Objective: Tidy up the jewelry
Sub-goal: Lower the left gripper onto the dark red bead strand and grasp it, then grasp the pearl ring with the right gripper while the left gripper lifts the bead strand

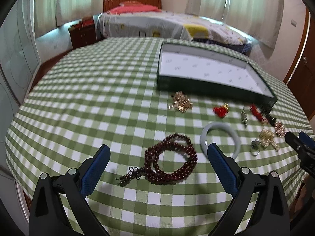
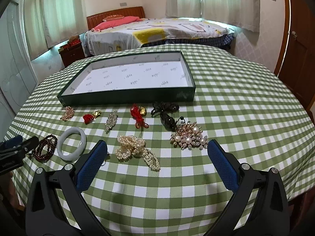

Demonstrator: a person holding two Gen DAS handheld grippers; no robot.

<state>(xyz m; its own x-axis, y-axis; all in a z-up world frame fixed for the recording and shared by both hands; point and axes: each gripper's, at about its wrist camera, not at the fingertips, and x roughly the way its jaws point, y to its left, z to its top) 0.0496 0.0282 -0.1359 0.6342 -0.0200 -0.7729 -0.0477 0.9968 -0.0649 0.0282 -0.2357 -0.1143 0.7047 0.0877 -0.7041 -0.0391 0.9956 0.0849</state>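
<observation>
Jewelry pieces lie loose on the green-checked tablecloth (image 2: 236, 102) along the near side of the shallow dark-green, white-lined tray (image 2: 126, 98), apparently empty. Left gripper (image 1: 157, 153) spread wide over dark-red bead strand (image 1: 171, 159); right gripper (image 2: 157, 149) spread wide near cream pearl cluster (image 2: 135, 149).

My left gripper (image 1: 158, 154) hangs with jaws spread wide, gripping nothing; my right gripper (image 2: 157, 151) likewise, jaws wide apart.

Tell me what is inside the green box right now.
The green box holds no jewelry: only its white printed lining shows. The near wall hides a thin strip of floor behind it, so that strip cannot be checked.
</observation>
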